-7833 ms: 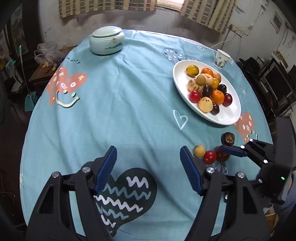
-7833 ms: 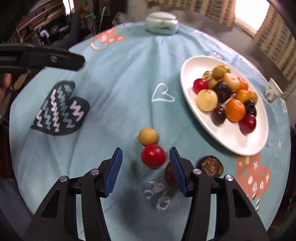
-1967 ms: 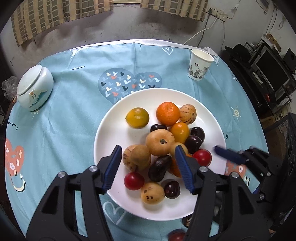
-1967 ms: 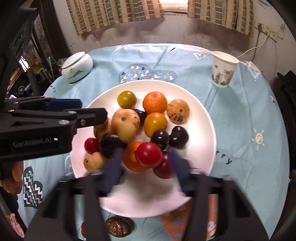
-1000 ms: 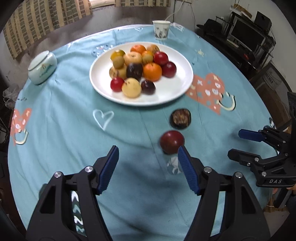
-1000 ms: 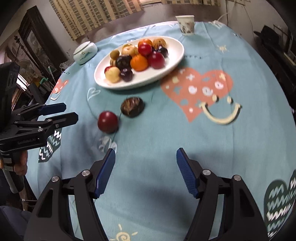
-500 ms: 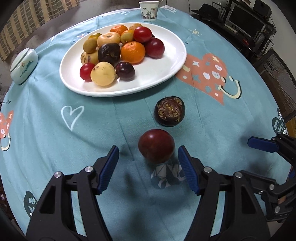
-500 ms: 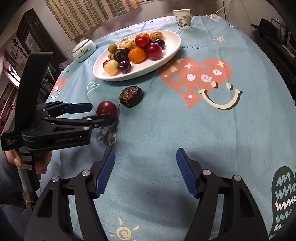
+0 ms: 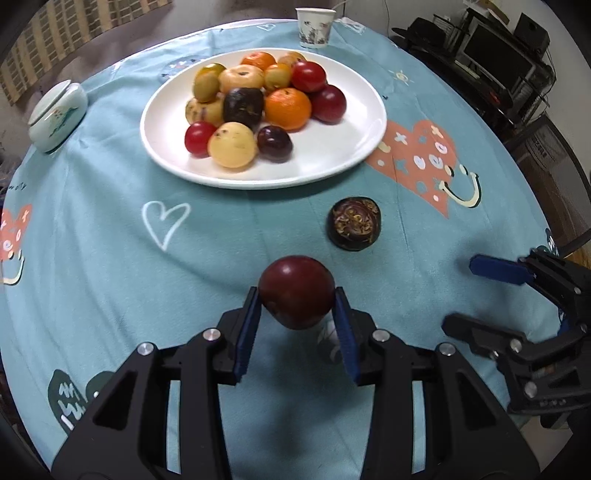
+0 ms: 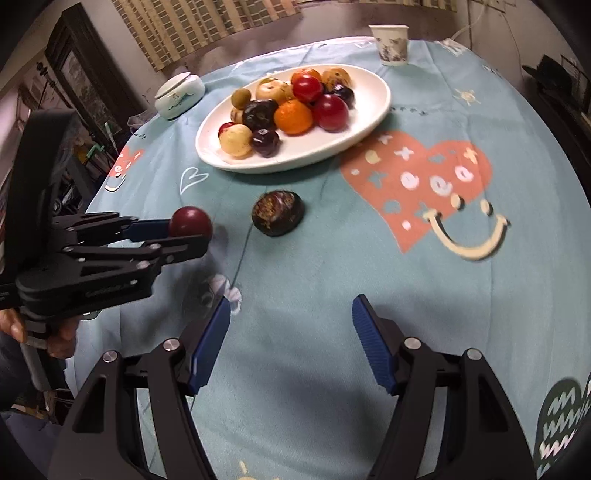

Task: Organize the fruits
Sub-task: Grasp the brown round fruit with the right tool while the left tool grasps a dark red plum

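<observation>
Clamping down now: the left tongs point(image 9: 297, 308) have a dark red plum point(image 9: 296, 291) squeezed between their blue pads point(image 9: 249, 332), and in the right wrist view the plum point(image 10: 190, 220) looks lifted just off the cloth, near the worktop's point(image 9: 110, 258) near edge. Over on the right, the other tongs point(image 10: 291, 343) hang with their pads wide apart, nothing between them, above the teal cloth close to that same edge. Between plum and plate lies a dark, wrinkled fruit point(image 9: 354, 223), alone on the cloth, apart from both. Behind it, toward the far side, the white plate point(image 9: 332, 158) carries the heap: an orange point(image 9: 288, 109), red tomatoes, purple plums and yellowish fruit, packed against each other. A paper cup point(image 9: 316, 27) stands at the far edge, a lidded jar point(image 9: 57, 110) at the far left edge. A hand point(image 10: 59, 338) grips the left tool's handle.
</observation>
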`<state>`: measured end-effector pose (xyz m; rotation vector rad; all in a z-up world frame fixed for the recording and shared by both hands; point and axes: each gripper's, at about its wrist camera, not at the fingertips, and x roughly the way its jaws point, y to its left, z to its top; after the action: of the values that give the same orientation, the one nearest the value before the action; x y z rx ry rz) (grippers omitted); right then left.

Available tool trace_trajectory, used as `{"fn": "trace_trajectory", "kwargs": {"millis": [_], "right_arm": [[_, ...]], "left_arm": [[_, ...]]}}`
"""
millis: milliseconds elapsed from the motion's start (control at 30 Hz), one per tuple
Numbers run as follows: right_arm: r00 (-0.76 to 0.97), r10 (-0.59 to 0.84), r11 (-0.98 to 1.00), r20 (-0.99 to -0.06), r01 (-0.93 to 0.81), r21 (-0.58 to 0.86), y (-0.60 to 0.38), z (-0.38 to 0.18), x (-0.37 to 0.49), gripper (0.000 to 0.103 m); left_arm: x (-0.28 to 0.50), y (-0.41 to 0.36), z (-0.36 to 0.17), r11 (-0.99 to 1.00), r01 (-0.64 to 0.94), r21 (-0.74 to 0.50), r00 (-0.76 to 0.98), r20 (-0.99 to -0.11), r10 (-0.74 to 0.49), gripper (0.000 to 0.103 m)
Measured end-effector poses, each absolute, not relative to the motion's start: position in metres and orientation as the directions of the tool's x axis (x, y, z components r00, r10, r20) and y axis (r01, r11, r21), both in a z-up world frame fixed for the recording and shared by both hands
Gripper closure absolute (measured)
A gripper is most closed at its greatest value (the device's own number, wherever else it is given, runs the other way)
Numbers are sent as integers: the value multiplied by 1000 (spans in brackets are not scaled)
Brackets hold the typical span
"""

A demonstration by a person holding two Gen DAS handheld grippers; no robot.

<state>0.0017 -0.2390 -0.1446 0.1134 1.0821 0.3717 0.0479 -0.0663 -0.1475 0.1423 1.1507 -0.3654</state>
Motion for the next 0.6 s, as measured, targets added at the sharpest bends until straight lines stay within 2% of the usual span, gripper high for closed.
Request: {"fn": "trace_trajectory", "kwargs": {"millis": [267,433,467,533,600], "right_arm": [[412,320,926,-853,-326,190,-197,-150,49,34],[406,230,934,-885,-347,84,-177,-163,73,35],[398,225,933,-890,-350,79,-176,-166,76,37],[372,223,930,-901,-357,83,-175,-171,81,52],[370,219,928,-903,-364,76,-178,-171,82,58]], "left_arm": [[22,-20,-135,964,253,-85,378,-908,-179,63],[14,1,-135,979,184,-88,387,-909,-155,63],[14,2,-135,980,179,-89,389,-908,-154,63],[13,6,-134,983,163,-90,395,-907,-148,63],[12,9,-132,984,153,-92,399,-905,-147,63]]}}
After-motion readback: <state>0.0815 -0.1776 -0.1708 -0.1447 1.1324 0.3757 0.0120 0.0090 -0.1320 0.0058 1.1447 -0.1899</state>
